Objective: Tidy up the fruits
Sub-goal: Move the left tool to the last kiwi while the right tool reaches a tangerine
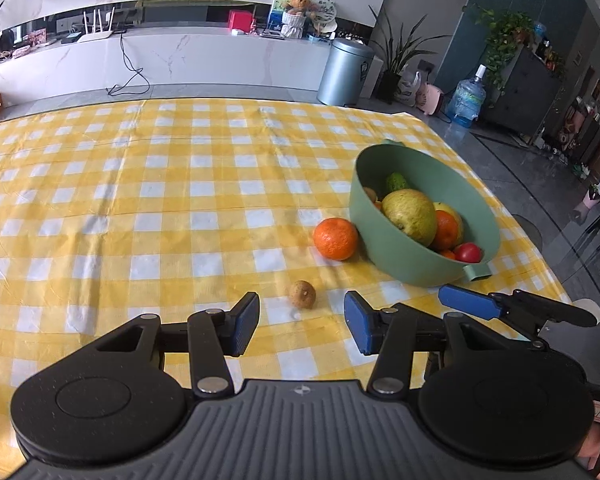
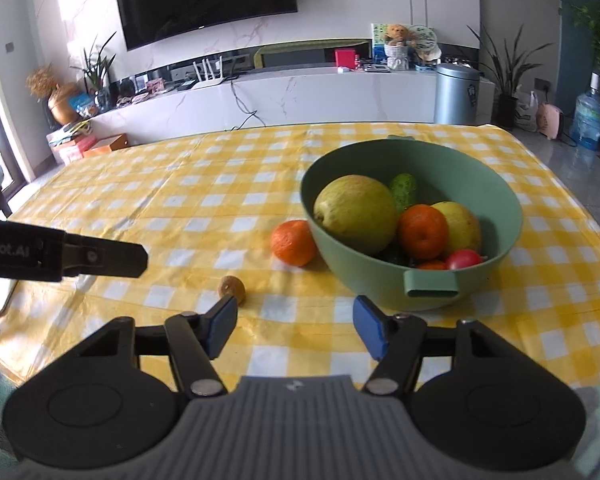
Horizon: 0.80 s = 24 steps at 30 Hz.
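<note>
Fruit mostly sits in the green plastic bowl; round orange tangerine at its 9 o'clock and small brown kiwi-like fruit remain on the bench. Left tool and right tool gape, empty.

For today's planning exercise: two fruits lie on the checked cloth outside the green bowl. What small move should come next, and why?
Probably ease the left gripper forward and down over the small brown fruit: it lies loose on the cloth just ahead of the open jaws, nearer than the orange beside the bowl.
</note>
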{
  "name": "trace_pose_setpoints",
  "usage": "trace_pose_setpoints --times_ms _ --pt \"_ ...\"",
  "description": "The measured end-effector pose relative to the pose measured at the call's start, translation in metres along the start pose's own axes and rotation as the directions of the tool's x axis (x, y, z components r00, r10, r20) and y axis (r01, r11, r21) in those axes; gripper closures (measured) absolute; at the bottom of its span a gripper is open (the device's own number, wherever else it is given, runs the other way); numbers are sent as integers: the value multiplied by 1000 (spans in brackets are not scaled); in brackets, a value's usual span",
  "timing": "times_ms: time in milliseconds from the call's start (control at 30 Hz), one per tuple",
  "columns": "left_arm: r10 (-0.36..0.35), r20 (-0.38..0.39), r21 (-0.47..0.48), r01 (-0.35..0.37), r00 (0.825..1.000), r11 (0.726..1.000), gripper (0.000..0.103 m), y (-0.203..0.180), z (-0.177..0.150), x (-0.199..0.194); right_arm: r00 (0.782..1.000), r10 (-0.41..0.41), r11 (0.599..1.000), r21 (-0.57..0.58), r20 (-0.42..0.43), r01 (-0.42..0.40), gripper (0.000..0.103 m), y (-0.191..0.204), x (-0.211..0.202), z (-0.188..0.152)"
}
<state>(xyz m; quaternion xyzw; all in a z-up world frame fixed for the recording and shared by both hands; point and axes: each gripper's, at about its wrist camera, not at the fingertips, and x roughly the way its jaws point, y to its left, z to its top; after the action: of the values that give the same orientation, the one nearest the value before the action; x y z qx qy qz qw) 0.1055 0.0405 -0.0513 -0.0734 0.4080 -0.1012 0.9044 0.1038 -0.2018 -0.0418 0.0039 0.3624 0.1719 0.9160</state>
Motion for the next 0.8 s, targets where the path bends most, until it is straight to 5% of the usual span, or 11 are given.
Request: trace_pose_setpoints --times_ms 300,800 --pt "-41 -53 -23 40 998 999 47 1 -9 40 999 -35 998 45 19 35 59 -7 21 -2" --pt "-7 -37 17 8 999 1000 54 1 -11 78 999 -40 995 85 -28 43 61 -15 44 -2"
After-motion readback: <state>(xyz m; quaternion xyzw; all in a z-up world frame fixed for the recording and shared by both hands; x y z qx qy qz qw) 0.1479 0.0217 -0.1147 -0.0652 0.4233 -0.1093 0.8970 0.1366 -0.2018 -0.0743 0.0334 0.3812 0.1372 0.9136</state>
